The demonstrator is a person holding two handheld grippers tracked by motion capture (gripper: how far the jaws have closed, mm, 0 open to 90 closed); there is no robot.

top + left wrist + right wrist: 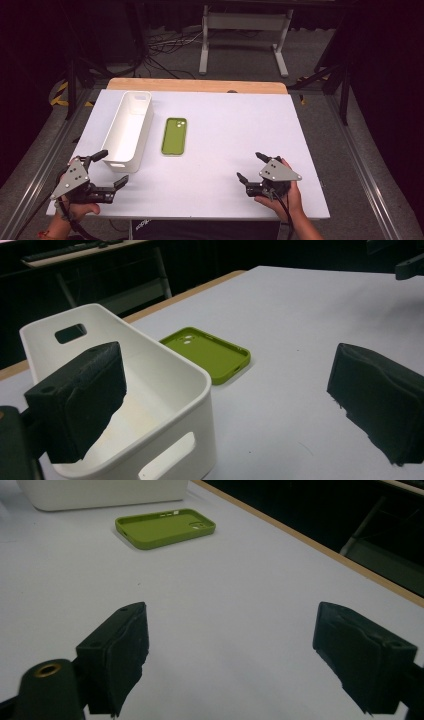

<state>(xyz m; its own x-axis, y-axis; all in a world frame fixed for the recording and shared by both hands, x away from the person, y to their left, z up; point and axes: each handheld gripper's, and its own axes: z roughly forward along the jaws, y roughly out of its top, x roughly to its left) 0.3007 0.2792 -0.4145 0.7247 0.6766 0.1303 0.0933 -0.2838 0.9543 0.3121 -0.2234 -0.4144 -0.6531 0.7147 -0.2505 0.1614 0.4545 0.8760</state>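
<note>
Left tongs point(111, 167): held apart, nothing between them, at the desk's near left corner by the bin's near end.
Right tongs point(249, 166): held apart, nothing gripped, near right.
Phone case point(174, 135): green, laid flat on the desk point(235, 125), just right of the bin.
Bin point(131, 131): white, long.

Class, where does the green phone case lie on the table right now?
In the high view, the green phone case lies flat left of the table's centre, just right of the white bin, apart from it.
</note>
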